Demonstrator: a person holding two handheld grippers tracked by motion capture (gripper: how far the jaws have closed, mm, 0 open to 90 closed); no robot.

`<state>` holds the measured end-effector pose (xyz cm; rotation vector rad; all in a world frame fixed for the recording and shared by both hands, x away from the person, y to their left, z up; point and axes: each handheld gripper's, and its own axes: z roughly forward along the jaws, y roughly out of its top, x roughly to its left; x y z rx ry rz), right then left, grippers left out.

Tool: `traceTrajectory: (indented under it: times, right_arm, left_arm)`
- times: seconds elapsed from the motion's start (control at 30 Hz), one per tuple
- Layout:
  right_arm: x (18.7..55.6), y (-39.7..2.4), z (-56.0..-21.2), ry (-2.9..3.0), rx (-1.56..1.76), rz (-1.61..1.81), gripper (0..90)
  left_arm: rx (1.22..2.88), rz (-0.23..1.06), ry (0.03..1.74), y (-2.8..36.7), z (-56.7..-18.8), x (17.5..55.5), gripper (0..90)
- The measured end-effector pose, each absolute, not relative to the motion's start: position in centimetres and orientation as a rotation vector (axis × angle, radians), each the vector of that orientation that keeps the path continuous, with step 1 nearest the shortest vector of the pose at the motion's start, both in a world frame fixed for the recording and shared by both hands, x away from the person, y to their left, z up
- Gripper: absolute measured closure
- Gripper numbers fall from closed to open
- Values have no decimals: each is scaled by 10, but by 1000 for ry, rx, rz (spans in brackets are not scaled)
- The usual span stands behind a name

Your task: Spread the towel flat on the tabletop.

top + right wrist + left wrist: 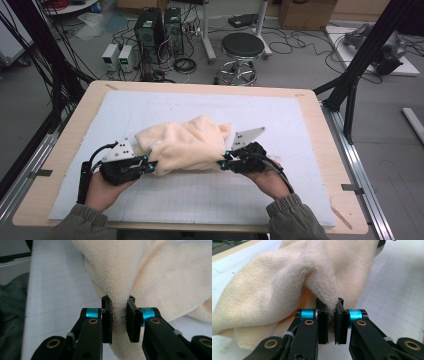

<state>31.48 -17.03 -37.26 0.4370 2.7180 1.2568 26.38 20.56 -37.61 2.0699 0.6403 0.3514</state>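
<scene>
A cream fleece towel (184, 144) lies bunched on the white grid mat (280, 120), held up at two edges. My left gripper (149, 165) pinches its left edge; in the left gripper view the black pads (323, 322) are shut on a fold of the towel (287, 282). My right gripper (223, 162) grips the towel's right edge; in the right gripper view the towel (140, 272) hangs down between the pads (133, 321), which press on its hem. Both grippers point toward each other across the cloth.
The mat covers a wooden table (320, 130) with bare rims all round. Beyond the far edge stand a black stool (242, 47), computer towers (150, 27) and loose cables on the floor. A black frame post (350, 85) rises at the right.
</scene>
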Motion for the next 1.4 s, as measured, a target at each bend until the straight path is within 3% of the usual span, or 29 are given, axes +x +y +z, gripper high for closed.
traceTrajectory:
  times: [0.23,0.37,0.4,0.47,0.73,1.03,1.13,1.2,1.23,1.3,1.4]
  right_arm:
    - [250,-191,-401,2780,423,1263,784]
    - [239,-193,-412,2820,432,1237,729]
    - [236,-195,-411,2821,432,1250,630]
    - [236,-198,-403,2788,446,1325,584]
    - [273,-197,-389,2641,501,1328,470]
    - [330,-168,-414,2611,570,1299,418]
    - [340,-161,-429,2683,595,1223,494]
    - [343,-157,-438,2722,578,1199,604]
    - [343,-157,-438,2722,578,1199,604]
    - [346,-159,-441,2741,594,1225,738]
    - [346,-163,-439,2752,605,1240,823]
  left_arm:
    - [2143,271,565,195,-389,229,834]
    - [2182,214,528,193,-397,215,797]
    - [2188,207,521,193,-396,213,709]
    - [2157,210,524,199,-390,211,639]
    - [2106,344,573,210,-375,235,454]
    - [2094,344,791,204,-406,300,400]
    - [2129,282,818,198,-417,311,440]
    - [2156,263,809,193,-421,313,532]
    - [2160,259,804,191,-423,313,532]
    - [2175,285,794,185,-424,313,638]
    - [2176,287,797,183,-424,313,729]
